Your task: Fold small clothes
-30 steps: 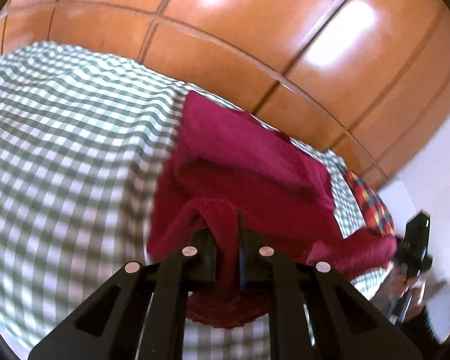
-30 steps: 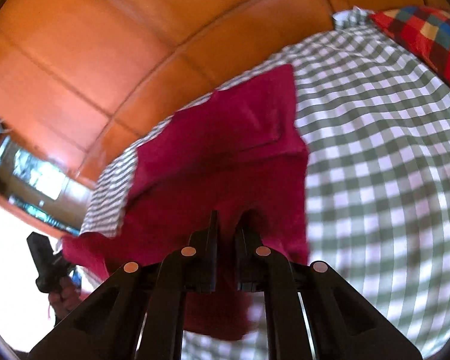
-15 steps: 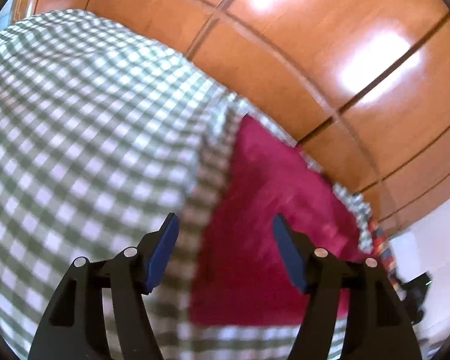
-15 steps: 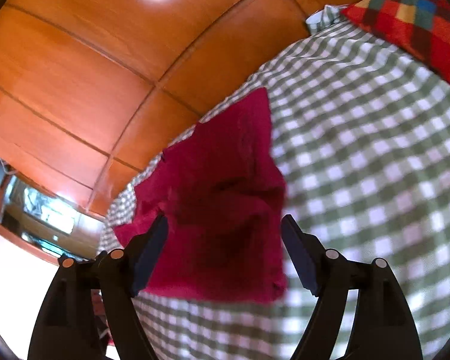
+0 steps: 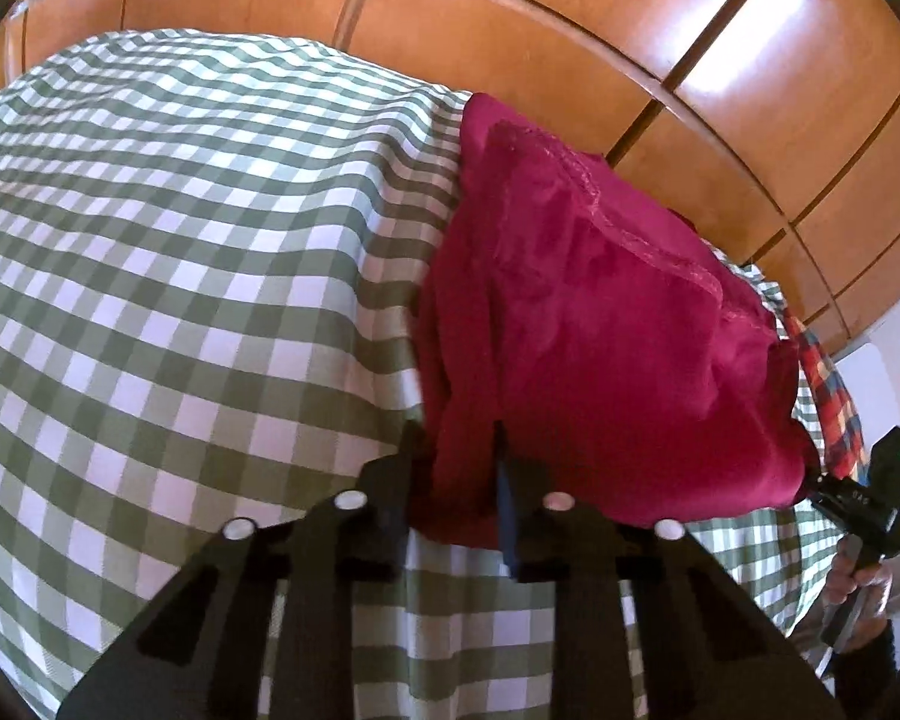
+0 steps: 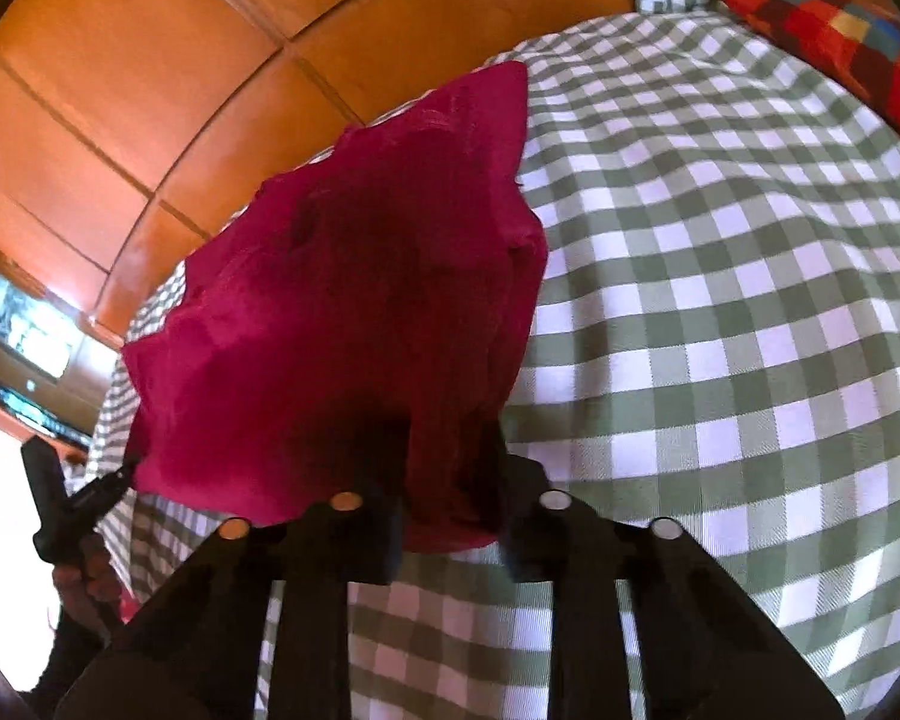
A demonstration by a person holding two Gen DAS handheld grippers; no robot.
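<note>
A crimson garment (image 5: 600, 324) lies folded in layers on the green-and-white checked cloth (image 5: 180, 252). My left gripper (image 5: 456, 468) is shut on the garment's near left corner. My right gripper (image 6: 450, 468) is shut on the garment (image 6: 360, 300) at its near right corner. Both corners are raised a little off the cloth. The right gripper also shows in the left wrist view (image 5: 810, 477), at the garment's far corner. The left gripper also shows in the right wrist view (image 6: 129, 468).
Orange wooden panels (image 5: 570, 30) rise behind the checked surface. A red, yellow and blue plaid cloth (image 6: 840, 36) lies at the far right of the checked cloth (image 6: 720, 300); it also shows in the left wrist view (image 5: 834, 396).
Half a second ago both grippers were open above the flat garment. Now both have closed on its near corners and lifted them.
</note>
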